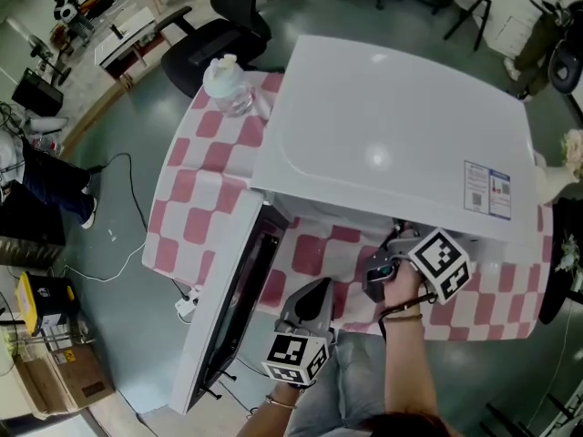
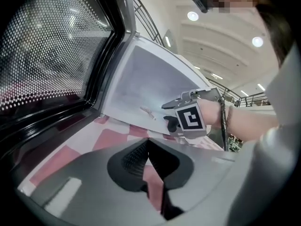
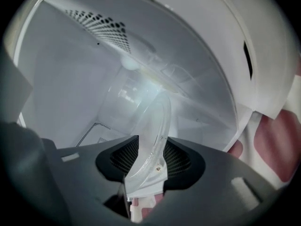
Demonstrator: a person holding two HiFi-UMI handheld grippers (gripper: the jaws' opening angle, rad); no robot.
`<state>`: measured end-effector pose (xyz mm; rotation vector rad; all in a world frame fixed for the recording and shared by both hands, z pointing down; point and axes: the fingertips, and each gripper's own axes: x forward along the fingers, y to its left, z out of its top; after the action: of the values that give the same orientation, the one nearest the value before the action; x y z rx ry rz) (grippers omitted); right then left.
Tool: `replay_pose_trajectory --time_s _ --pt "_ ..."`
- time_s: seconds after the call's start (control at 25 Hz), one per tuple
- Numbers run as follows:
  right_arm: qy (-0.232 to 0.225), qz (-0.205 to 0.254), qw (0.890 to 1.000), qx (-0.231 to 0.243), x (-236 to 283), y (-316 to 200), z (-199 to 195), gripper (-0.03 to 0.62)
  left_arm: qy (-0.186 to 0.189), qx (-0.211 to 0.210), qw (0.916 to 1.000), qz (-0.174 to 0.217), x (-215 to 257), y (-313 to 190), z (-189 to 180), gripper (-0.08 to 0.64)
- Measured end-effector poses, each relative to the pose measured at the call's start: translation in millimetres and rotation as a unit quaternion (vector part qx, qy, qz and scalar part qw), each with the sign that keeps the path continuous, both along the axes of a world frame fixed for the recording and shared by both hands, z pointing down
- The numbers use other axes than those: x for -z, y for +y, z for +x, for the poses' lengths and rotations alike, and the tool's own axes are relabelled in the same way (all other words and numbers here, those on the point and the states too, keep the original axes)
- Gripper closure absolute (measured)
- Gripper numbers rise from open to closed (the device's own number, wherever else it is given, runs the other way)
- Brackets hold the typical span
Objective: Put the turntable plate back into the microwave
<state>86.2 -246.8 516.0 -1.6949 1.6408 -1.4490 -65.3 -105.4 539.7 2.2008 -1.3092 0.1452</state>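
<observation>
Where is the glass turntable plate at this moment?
In the right gripper view, the plate is inside the microwave, its near rim between the open jaws of the right gripper.

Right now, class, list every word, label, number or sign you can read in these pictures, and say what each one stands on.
Sticker on top of the microwave: printed, but too small to read.
Marker cubes: black-and-white square patterns only, no words.
Nothing else in any view is legible.
</observation>
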Motion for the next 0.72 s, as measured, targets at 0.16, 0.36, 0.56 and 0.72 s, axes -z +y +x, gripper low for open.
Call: replay_pose_trajectory --time_s 0.16,0.36,0.56,0.72 --pt "0.024 -0.008 0.999 0.023 -0.8 -1.1 -3.2 0.420 0.001 -0.002 1.0000 -0.002 -0.9 3.3 2.5 0.560" --pt "0.066 -0.027 0.997 0.030 -5.2 5.7 2.5 0.411 0.004 -0.001 1.0000 -0.005 -2.7 8.6 3.6 0.560" --pt "0.064 -0.027 0.997 0.027 -4.7 5.7 9.1 0.410 0.008 -0.002 1.0000 -0.005 -3.3 9.7 7.5 0.560" --pt "0.067 -0.027 0.997 0.026 -3.7 7.5 9.8 0.410 0.008 -0.006 0.9999 -0.002 -0.6 10.2 12.7 0.560"
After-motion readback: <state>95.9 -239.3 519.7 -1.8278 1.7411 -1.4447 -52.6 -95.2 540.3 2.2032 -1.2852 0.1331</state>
